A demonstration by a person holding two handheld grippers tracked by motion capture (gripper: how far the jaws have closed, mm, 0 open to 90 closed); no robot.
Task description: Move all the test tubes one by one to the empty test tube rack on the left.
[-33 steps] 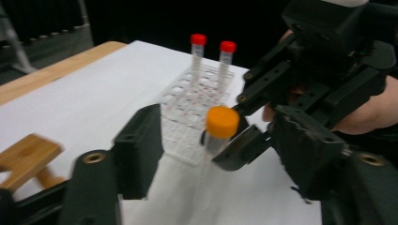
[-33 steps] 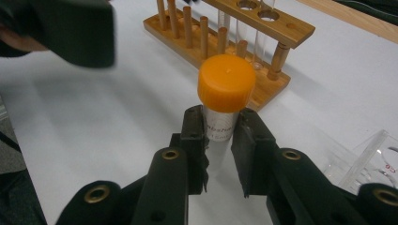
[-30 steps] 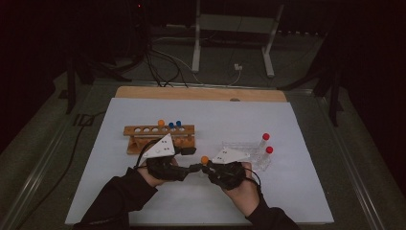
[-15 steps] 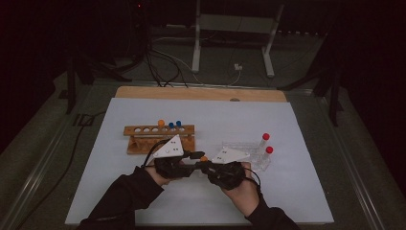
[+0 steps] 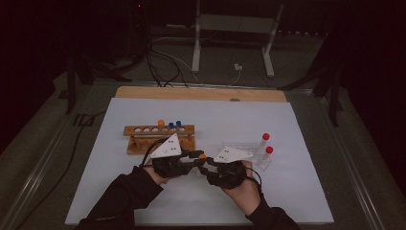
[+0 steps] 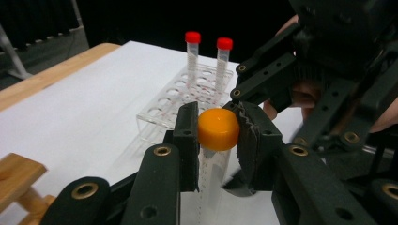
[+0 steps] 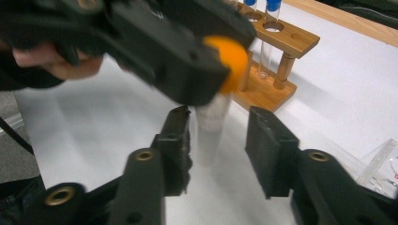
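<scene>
The fingers [image 6: 187, 136] of the left gripper [image 6: 217, 140] have just closed onto the orange-capped tube [image 6: 218, 129], grasping it; the right gripper [image 7: 218, 140] has just released it, near the wooden rack [image 5: 143, 139].

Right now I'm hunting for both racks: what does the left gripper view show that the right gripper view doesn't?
Left gripper view: a clear plastic rack holding two red-capped tubes. Right gripper view: a wooden rack with blue-capped tubes. Both: the orange-capped tube above the white sheet.
</scene>
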